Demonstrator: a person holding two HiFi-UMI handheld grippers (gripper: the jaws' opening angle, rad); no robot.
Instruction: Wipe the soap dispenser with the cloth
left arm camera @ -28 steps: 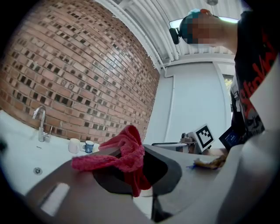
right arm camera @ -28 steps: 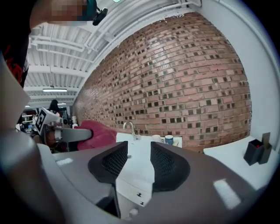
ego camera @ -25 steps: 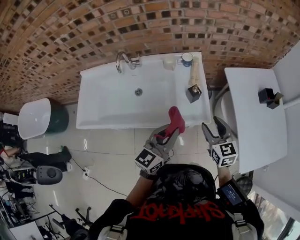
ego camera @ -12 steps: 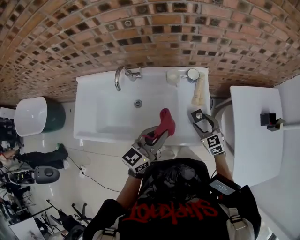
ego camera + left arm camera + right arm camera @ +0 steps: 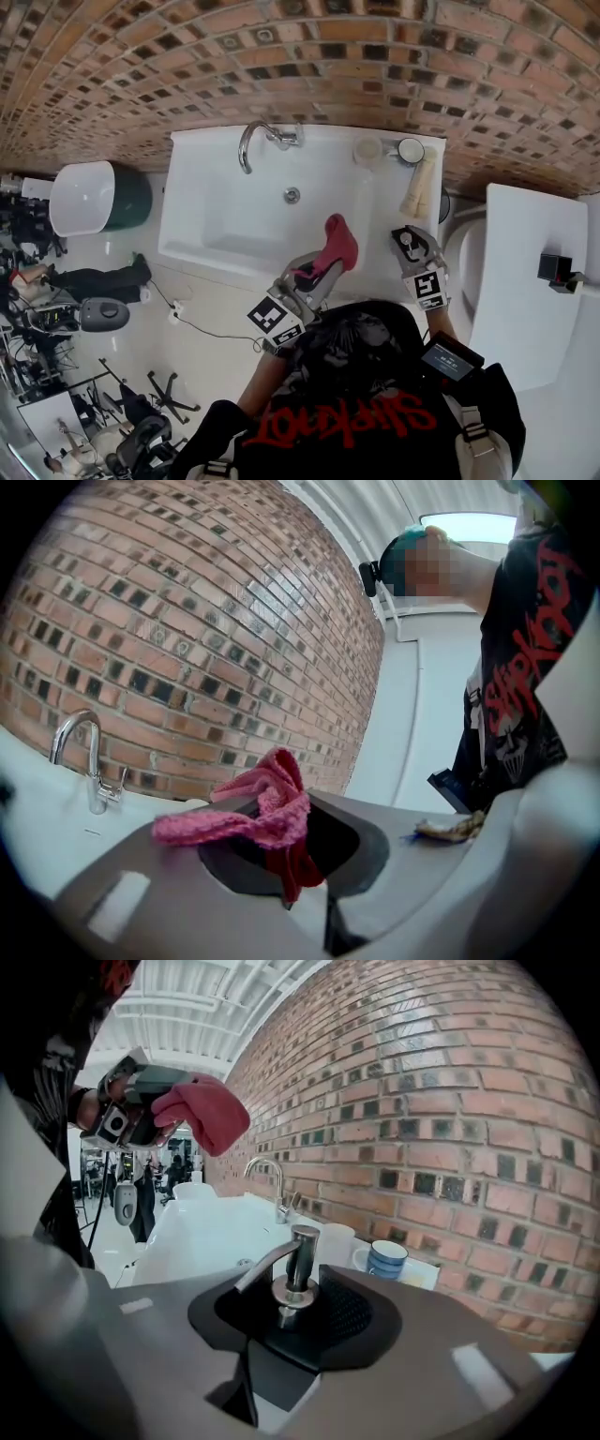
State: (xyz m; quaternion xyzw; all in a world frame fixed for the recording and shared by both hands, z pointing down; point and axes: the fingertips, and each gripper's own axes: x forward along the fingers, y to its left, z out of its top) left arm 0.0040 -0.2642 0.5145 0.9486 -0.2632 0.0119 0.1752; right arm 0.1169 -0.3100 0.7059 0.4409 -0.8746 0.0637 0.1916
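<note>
Between the jaws of the right gripper, which have just been closing, the soap dispenser sits clamped by its dark body, pump upright; it seems rigid and slick, best held low. Up to its left, the left gripper pinches the soft pink cloth.

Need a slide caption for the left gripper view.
Left gripper shut on a crumpled pink knitted cloth, chrome tap and brick wall behind.

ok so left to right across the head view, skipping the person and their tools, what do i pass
white-topped dark green bin → curved chrome faucet → white plastic cup → blue-striped ceramic mug → small black box
</note>
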